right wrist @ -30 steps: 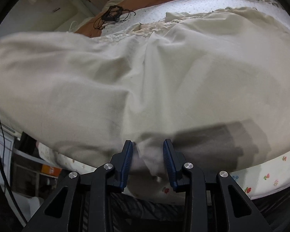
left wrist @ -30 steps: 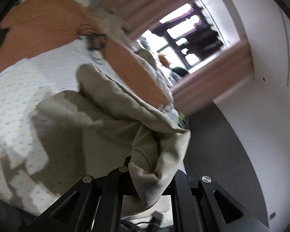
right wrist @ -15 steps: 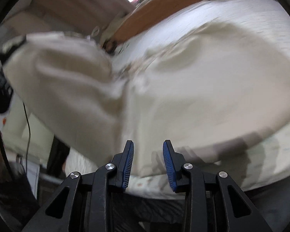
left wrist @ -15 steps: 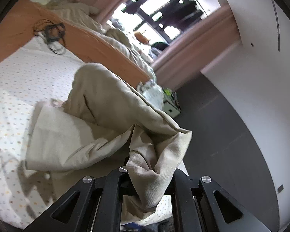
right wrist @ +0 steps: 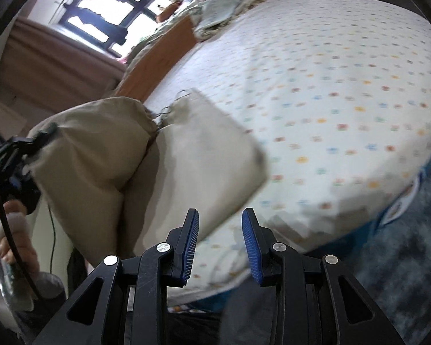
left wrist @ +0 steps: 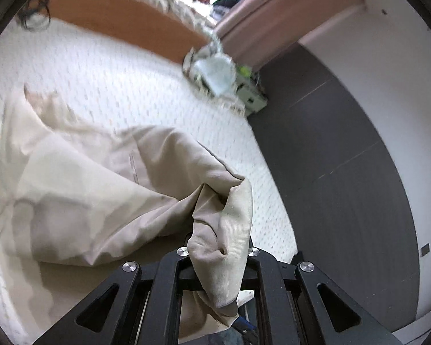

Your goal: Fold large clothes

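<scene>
A large beige garment lies partly folded on a bed with a dotted white sheet. My left gripper is shut on a bunched corner of the garment and holds it lifted above the bed's near edge. In the right wrist view the garment lies at the left of the bed, with its lifted part hanging from the left gripper. My right gripper is open and empty, just in front of the garment's near corner at the bed's edge.
An orange blanket runs along the far side of the bed. A pale bundle of cloth lies at the far corner. Dark grey floor and a white wall are to the right. A blue rug lies beside the bed.
My right gripper let go of the garment and drew back to the right. The left gripper lowered the held corner over the garment, which now lies flatter on the bed.
</scene>
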`<action>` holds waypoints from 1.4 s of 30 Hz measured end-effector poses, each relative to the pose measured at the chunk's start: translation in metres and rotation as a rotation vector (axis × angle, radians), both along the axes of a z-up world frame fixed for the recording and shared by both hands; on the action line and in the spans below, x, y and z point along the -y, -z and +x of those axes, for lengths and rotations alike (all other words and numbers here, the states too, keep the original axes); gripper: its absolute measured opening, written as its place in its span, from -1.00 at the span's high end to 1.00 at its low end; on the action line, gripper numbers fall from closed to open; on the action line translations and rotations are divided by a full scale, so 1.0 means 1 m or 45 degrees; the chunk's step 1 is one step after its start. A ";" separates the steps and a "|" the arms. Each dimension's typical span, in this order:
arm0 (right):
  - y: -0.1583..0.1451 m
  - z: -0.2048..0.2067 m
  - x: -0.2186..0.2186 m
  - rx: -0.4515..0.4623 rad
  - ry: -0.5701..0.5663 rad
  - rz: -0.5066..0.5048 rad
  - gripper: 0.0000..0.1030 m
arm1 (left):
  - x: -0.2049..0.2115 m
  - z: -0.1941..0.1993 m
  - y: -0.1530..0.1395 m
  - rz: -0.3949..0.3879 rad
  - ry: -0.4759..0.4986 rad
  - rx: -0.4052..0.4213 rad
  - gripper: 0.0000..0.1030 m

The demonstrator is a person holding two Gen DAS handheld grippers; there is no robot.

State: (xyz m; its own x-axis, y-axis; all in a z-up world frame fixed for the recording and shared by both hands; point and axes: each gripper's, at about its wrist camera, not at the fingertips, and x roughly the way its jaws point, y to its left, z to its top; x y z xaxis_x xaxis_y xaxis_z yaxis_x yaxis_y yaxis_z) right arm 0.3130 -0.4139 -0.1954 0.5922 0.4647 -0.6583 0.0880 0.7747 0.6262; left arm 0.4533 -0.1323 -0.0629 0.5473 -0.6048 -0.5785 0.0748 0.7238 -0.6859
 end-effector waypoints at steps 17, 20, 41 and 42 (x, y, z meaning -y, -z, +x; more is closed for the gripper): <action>0.019 -0.006 0.049 -0.079 0.075 0.007 0.34 | 0.096 0.016 0.082 0.157 0.209 -0.209 0.75; 0.018 -0.008 0.052 -0.081 0.080 0.001 0.34 | 0.094 0.017 0.106 0.100 0.235 -0.344 0.33; 0.001 0.044 -0.012 0.048 -0.051 -0.001 0.00 | -0.111 -0.093 0.077 0.267 -0.172 -0.176 -0.20; 0.002 0.047 -0.013 0.046 -0.048 -0.003 0.00 | -0.117 -0.097 0.082 0.263 -0.190 -0.191 -0.20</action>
